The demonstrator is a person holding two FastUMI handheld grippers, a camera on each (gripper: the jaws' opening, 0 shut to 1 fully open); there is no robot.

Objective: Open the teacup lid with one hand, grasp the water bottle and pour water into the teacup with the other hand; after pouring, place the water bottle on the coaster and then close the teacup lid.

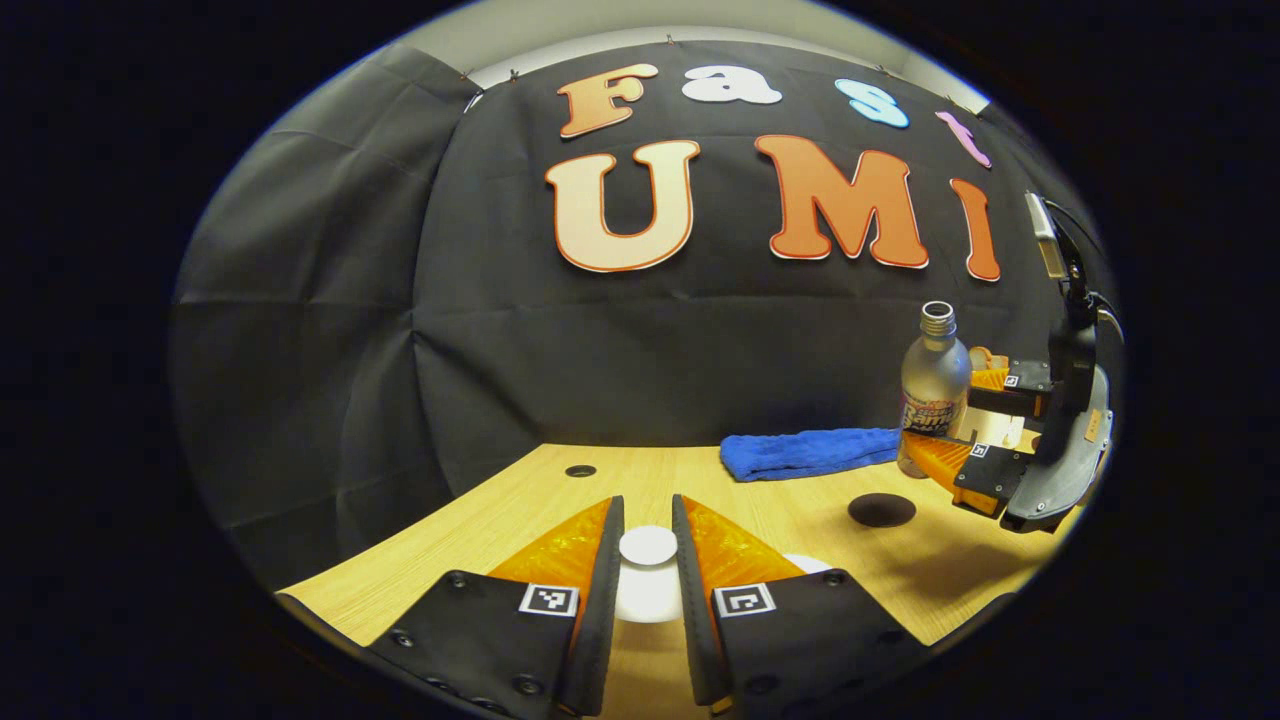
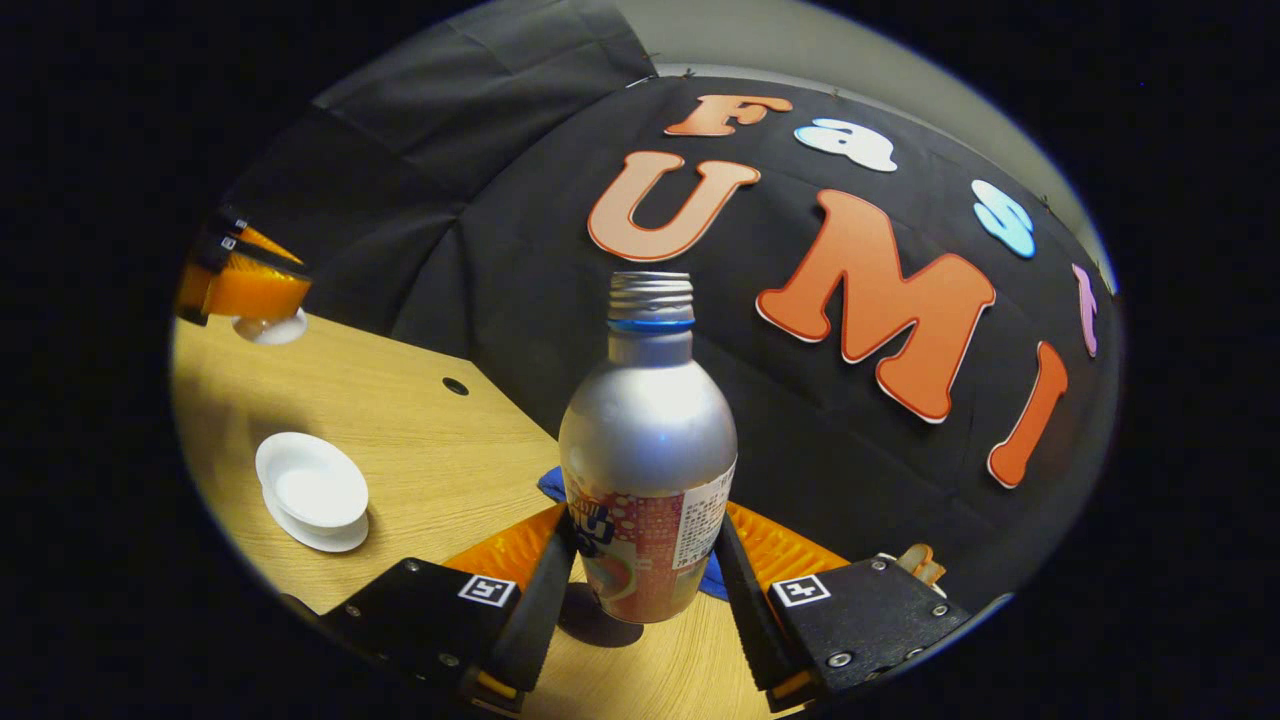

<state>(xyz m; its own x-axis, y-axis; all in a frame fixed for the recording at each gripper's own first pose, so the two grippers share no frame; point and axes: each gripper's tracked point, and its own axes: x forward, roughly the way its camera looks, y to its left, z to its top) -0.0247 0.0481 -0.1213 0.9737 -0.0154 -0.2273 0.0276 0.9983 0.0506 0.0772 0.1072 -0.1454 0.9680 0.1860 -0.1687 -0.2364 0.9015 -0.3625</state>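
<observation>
The table (image 2: 420,440) is light wood with small dark holes in its top. On it, toward the back in the left gripper view, lies a folded blue towel (image 1: 810,452), and nearer the front a dark round coaster (image 1: 881,510) sits bare.

The bottle (image 2: 648,450) stands with its long axis near upright, its uncapped threaded neck pointing up, its base raised off the table above a dark round patch. The right gripper (image 2: 645,575) has both fingers pressed against the bottle's lower, labelled part, one on each side, and carries it. In the left gripper view the bottle (image 1: 933,385) shows at the right, clamped in that same gripper and held beyond the coaster.

The teacup (image 2: 312,488) sits open on its saucer at the left of the table, mouth facing up.

The left gripper (image 1: 648,555) is closed narrowly on the lid (image 1: 648,547), a small white round knob between its fingers. In the right gripper view it hangs well above the table at the far left, lid underneath.
</observation>
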